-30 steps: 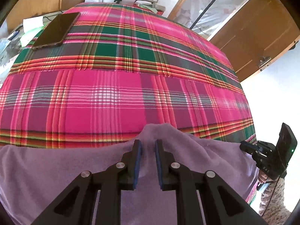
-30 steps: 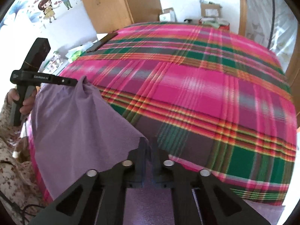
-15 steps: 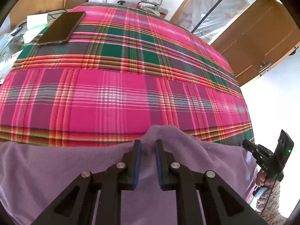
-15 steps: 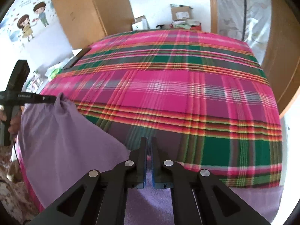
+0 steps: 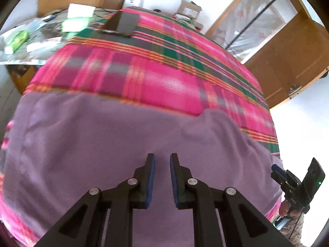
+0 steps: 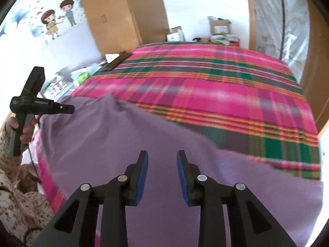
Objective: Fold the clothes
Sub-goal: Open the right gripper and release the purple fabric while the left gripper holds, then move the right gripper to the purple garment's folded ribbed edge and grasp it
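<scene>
Right wrist view: we see right gripper (image 6: 161, 160) jaws opening, nothing between, above purple cloth (image 6: 144, 144) spread on plaid bedspread (image 6: 205, 94); raised corner at 11 o'clock, nearer left gripper (image 5: 162, 164), parted, empty.

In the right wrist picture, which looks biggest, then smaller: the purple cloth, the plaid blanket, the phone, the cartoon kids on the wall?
1. Purple cloth and plaid blanket: alike; the cloth is nearer, so unsure.
2. Cartoon kids.
3. Phone.
</scene>
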